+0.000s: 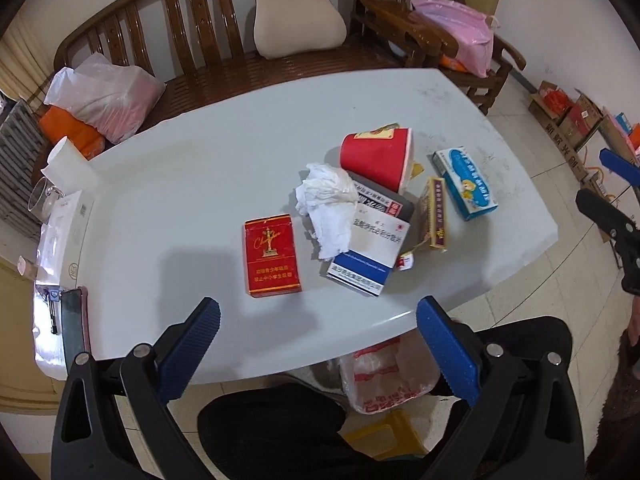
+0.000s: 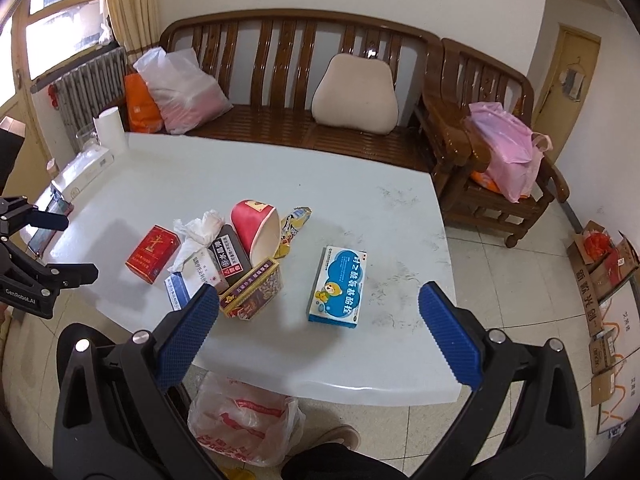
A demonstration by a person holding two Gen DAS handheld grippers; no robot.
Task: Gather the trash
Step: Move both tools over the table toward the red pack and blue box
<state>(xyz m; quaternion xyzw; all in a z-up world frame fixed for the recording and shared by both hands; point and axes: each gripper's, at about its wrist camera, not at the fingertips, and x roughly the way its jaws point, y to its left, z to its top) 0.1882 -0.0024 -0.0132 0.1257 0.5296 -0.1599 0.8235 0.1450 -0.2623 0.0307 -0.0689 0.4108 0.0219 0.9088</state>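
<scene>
While both tools, left tool (image 1: pixel 318 330) and right tool (image 2: pixel 316 318), gape wide and empty, surface (image 1: pixel 200 168) carries: red cigarette pack (image 1: pixel 272 256) toward near edge, crumpled tissue (image 1: pixel 326 204), tipped red cup (image 1: pixel 378 156), blue box (image 2: pixel 338 286).

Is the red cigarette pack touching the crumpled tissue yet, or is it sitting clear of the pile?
Apart. The left wrist view shows bare table between the red cigarette pack and the crumpled tissue; the right wrist view agrees.

Left gripper (image 1: pixel 318 322) spread wide, empty, over the table's (image 1: pixel 192 184) near edge. Red pack (image 1: pixel 272 256) flat just ahead. Mid-table heap: tissue (image 1: pixel 326 208) on a white-blue box (image 1: pixel 370 250), tipped red cup (image 1: pixel 378 156) behind. Blue box (image 1: pixel 466 183) toward right edge. Plastic bag (image 1: pixel 386 376) below the near edge. Right gripper (image 1: pixel 612 196) at far right, off the table.
</scene>
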